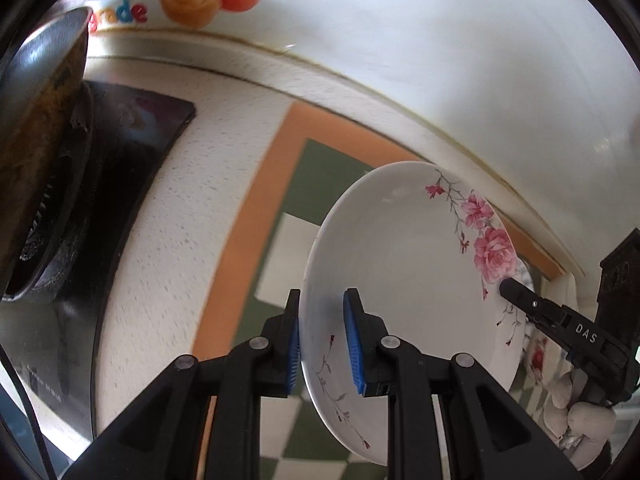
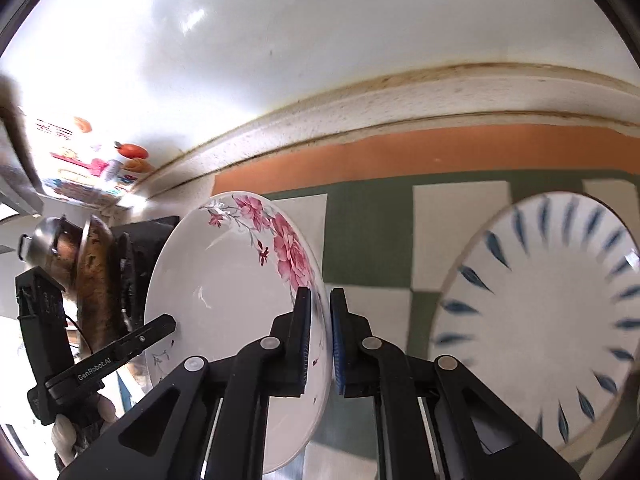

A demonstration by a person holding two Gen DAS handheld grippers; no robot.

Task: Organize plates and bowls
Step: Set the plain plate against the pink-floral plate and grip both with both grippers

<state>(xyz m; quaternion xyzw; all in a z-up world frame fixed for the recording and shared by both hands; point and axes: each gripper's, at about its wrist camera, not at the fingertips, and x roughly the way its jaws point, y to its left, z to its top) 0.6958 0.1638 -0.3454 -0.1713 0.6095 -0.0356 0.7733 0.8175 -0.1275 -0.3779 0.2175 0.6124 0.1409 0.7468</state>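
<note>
A white plate with pink roses (image 1: 404, 248) is held up on edge above the checkered mat. My left gripper (image 1: 322, 340) is shut on its near-left rim, blue pads on both faces. My right gripper (image 2: 320, 336) is shut on the opposite rim of the same rose plate (image 2: 224, 296). Each gripper shows in the other's view: the right one (image 1: 516, 290) at the plate's far rim, the left one (image 2: 168, 326) at the left. A white plate with blue leaf strokes (image 2: 540, 320) lies on the mat at the right.
A green, white and orange checkered mat (image 1: 288, 200) covers the counter by a white wall. A black stove (image 1: 132, 152) with a wok (image 1: 36, 128) stands at the left. Another floral dish (image 1: 538, 354) peeks out behind the rose plate.
</note>
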